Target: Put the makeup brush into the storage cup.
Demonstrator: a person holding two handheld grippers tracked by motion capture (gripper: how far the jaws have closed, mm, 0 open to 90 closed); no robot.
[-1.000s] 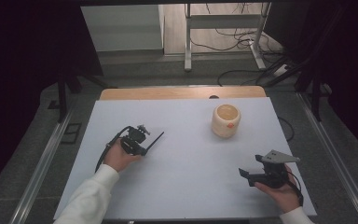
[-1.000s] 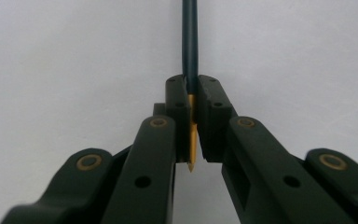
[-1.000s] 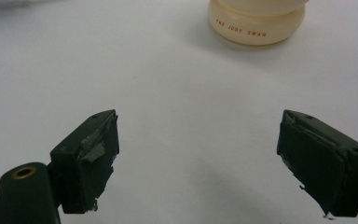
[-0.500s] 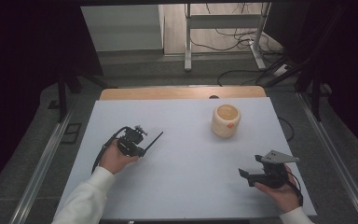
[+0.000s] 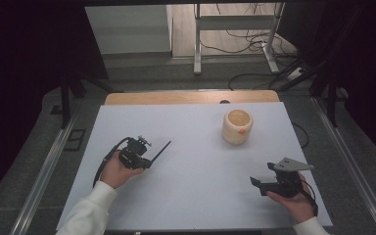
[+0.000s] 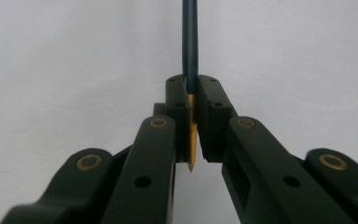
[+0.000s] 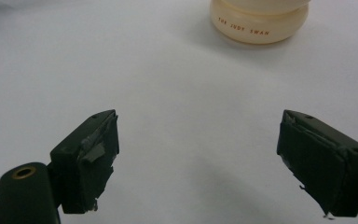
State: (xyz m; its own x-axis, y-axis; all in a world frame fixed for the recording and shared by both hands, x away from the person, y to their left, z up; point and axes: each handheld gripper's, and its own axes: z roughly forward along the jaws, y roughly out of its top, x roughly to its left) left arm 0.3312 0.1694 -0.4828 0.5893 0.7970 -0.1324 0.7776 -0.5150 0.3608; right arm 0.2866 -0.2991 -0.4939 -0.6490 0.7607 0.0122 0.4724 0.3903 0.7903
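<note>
My left gripper (image 5: 149, 160) is at the table's left and is shut on a dark pencil (image 5: 160, 151) that sticks out toward the upper right. In the left gripper view the pencil (image 6: 189, 42) runs straight up from between the closed jaws of the left gripper (image 6: 190, 119), its yellow sharpened end (image 6: 191, 149) pointing back down. A cream-coloured cup (image 5: 237, 126) stands on the white table (image 5: 196, 186) at the right of centre. My right gripper (image 5: 255, 182) rests near the front right, open and holding nothing. Ahead of the right gripper (image 7: 198, 163) is the cup's base (image 7: 258, 21).
A wooden strip (image 5: 191, 97) runs along the table's far edge. Beyond it lie floor cables (image 5: 254, 41) and a metal stand (image 5: 235, 22). Metal rails (image 5: 44, 171) flank both sides of the table.
The left hand and its gripper with the pencil have shifted slightly. The right gripper has stayed in place.
</note>
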